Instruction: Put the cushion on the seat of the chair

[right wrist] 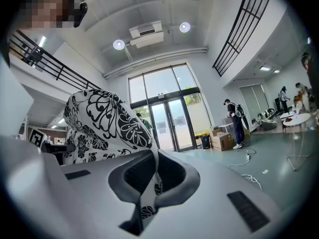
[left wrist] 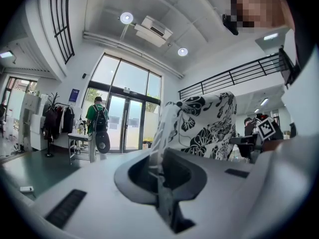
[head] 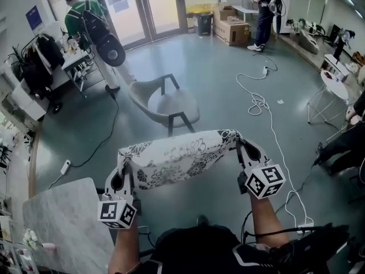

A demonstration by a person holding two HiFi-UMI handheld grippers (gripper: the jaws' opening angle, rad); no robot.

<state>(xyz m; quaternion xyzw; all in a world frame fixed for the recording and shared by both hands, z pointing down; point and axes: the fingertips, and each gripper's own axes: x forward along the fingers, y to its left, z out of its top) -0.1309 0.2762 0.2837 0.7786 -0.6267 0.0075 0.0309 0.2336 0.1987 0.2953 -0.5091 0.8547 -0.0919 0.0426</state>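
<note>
Left gripper and right gripper with pale grey bodies, black-and-white marker cubes, black top

- A large, double-height hall in use as an open workspace or lab, with glass entrance doors across the far wall and a bare grey-green floor.
- Overhead are a railed upper gallery, round ceiling lights and a ceiling air unit.
- A loose white cable and a power strip trail over the floor, and cardboard boxes sit near the doors.
- A cluttered desk, a loaded coat rack, a round white side table and a lone chair furnish the room.
- Two people stand at the far end: a person in green with a black backpack, and a person in dark clothes beside the boxes.
</note>
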